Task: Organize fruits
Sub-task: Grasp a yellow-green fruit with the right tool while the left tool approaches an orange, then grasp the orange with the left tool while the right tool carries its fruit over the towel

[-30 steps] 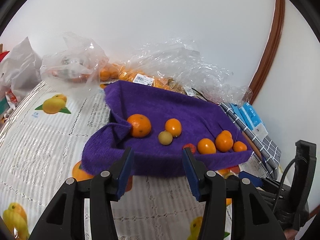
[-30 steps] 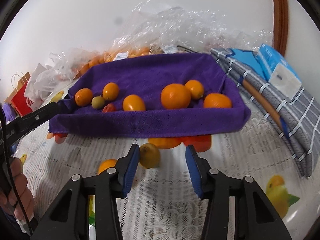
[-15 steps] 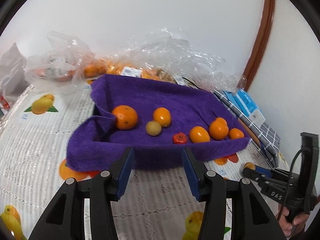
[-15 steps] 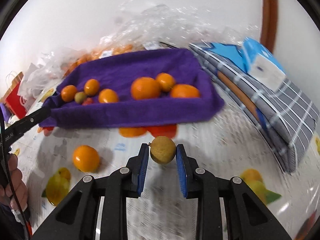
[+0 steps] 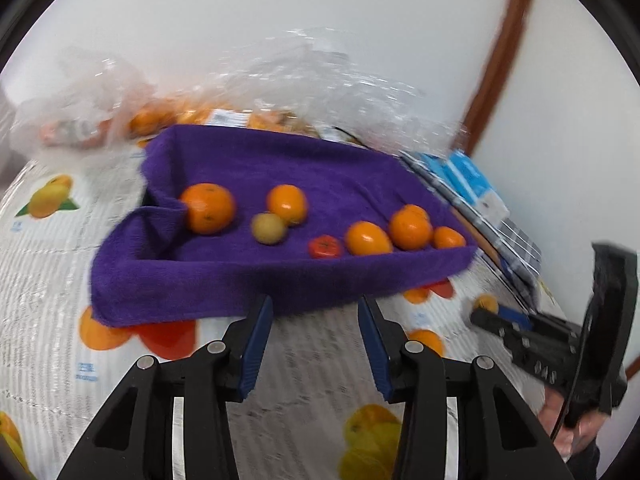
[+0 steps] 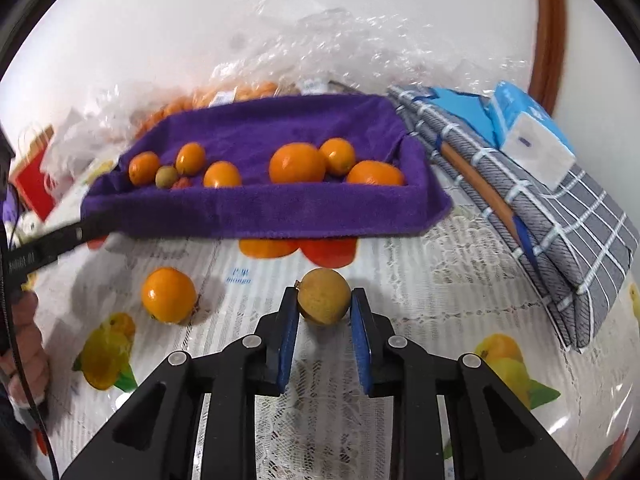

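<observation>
Purple towel-lined tray (image 6: 256,216): beyond our right gripper (image 6: 324,312), clenched on tan fruit (image 6: 323,298); left gripper (image 5: 316,344), probably empty, closing.

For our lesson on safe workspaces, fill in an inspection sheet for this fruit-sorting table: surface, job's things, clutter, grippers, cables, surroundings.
Surface: tablecloth with lace and fruit prints.
Job's things: purple towel tray holding fruit; brown fruit; loose orange on the cloth.
Clutter: plastic bags; checked cloth; blue packs.
Grippers: right gripper shut on the brown fruit; left gripper closing, nothing between its fingers.
Cables: black cable by the hand.
Surroundings: white wall.
</observation>
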{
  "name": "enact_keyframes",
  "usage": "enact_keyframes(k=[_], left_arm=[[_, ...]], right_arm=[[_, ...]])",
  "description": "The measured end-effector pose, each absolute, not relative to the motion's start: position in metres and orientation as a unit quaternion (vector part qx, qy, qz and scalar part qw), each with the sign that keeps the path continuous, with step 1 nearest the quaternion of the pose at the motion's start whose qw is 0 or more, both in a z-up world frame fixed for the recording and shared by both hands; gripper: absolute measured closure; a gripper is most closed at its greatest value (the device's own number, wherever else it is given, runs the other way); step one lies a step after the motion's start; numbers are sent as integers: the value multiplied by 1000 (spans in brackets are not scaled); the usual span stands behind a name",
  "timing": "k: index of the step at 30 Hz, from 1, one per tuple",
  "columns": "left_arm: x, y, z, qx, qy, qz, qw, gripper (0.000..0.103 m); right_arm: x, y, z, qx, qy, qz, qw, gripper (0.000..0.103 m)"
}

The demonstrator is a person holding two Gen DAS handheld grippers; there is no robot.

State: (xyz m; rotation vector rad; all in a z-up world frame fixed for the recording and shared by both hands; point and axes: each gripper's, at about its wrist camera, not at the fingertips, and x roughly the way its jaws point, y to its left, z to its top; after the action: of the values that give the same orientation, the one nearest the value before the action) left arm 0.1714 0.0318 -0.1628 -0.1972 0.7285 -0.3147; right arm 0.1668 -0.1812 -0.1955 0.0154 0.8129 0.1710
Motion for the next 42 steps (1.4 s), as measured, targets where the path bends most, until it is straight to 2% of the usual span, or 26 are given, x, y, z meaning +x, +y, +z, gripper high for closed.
enact_keyframes(k=[13,15,36,42], left_arm=[[167,-39,-178,-31,408,-211,888,61],[167,-38,-181,-31,418,-210,884,71],[172,-27,-183,-71,418,-205,882,71],[168,-20,-176,-84,391,-203,894,71]], right_arm=[[164,-196,-190,45,378,64,922,77],[163,-195,-190,47,379,66,922,77],[160,-185,-190,31,375,85,922,77],[158,-183,-188,27,370,92,924,77]])
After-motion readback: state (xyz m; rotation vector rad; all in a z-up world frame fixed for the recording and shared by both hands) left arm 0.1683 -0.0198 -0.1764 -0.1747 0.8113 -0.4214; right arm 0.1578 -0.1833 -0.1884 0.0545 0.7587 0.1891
